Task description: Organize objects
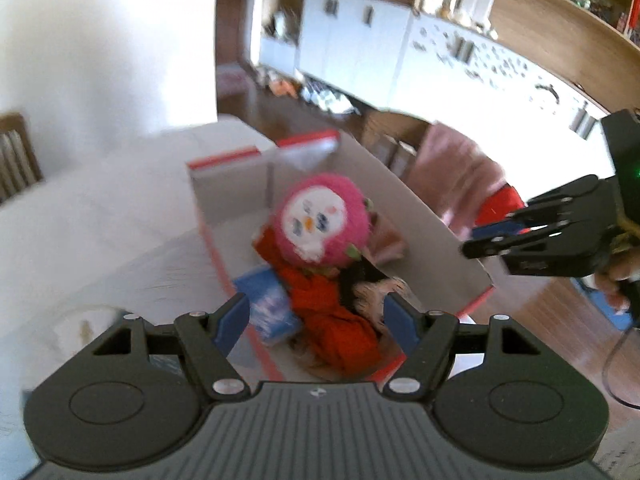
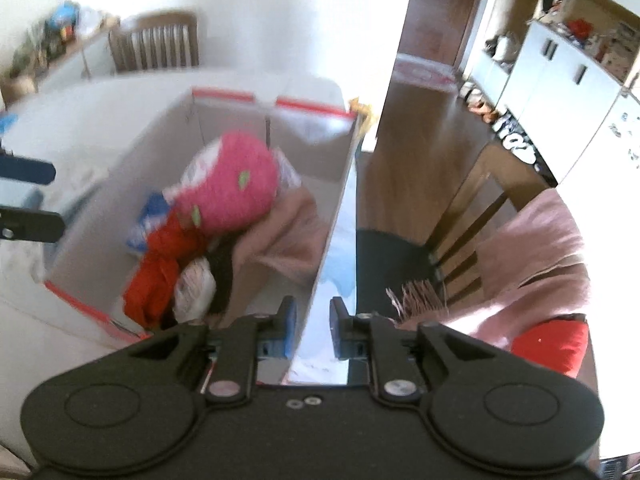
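Observation:
An open cardboard box [image 1: 420, 208] with red tape on its edges stands on a white table. Inside lie a pink plush toy [image 1: 320, 220] with a white face, a red cloth [image 1: 344, 332], a blue packet [image 1: 268, 304] and a pink cloth [image 2: 288, 232]. My left gripper [image 1: 316, 308] hangs open over the box's near end with nothing between its fingers. My right gripper [image 2: 313, 320] straddles the box's right wall [image 2: 332, 224]; its blue pads stand a little apart on either side and do not press on the cardboard. It also shows at the right of the left wrist view, as the right gripper [image 1: 480, 240].
A dark chair [image 2: 388, 256] stands to the right of the box, draped with a pink fringed blanket [image 2: 536, 248] beside a red cushion [image 2: 552, 348]. A wooden chair [image 2: 156, 44] stands behind the table. White cabinets [image 1: 360, 48] line the far wall across the wooden floor.

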